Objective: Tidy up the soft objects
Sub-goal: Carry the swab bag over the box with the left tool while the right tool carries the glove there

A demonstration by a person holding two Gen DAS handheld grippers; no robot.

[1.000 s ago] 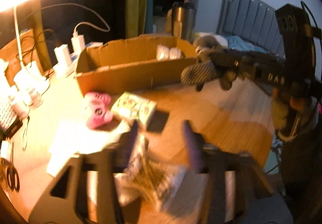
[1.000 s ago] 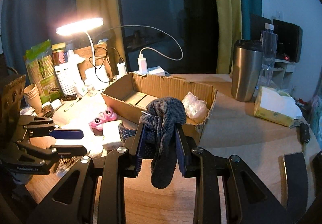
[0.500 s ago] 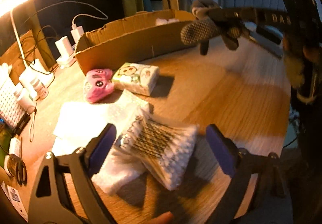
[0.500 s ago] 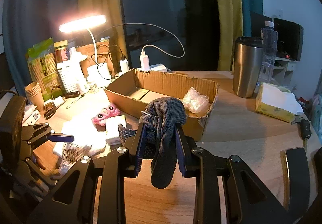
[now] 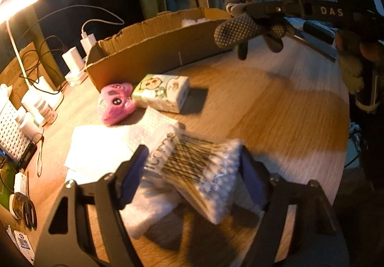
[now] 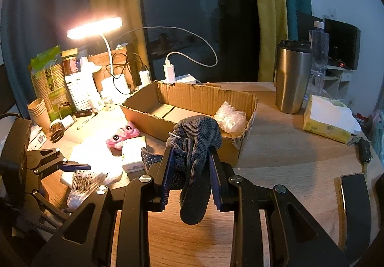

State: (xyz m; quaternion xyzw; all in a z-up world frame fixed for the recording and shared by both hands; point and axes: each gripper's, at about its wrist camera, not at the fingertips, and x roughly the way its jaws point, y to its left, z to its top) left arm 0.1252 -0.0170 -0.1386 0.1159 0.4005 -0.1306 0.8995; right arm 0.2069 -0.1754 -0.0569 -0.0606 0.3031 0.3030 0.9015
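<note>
My right gripper is shut on a grey knit glove and holds it in front of the open cardboard box; the glove also shows in the left wrist view. A bubble-wrap wad lies in the box's right end. My left gripper is open, its jaws on either side of a clear pack of cotton swabs lying on white padding. A pink plush toy and a tissue pack lie before the box.
A lit desk lamp, chargers with cables, bottles and paper cups crowd the table's left. A steel tumbler, a water bottle, a yellow tissue box, keys and a phone sit on the right.
My left gripper has opened and dropped onto the cotton swab pack, its jaws now narrowing around it. My right gripper keeps the glove and has barely moved.
</note>
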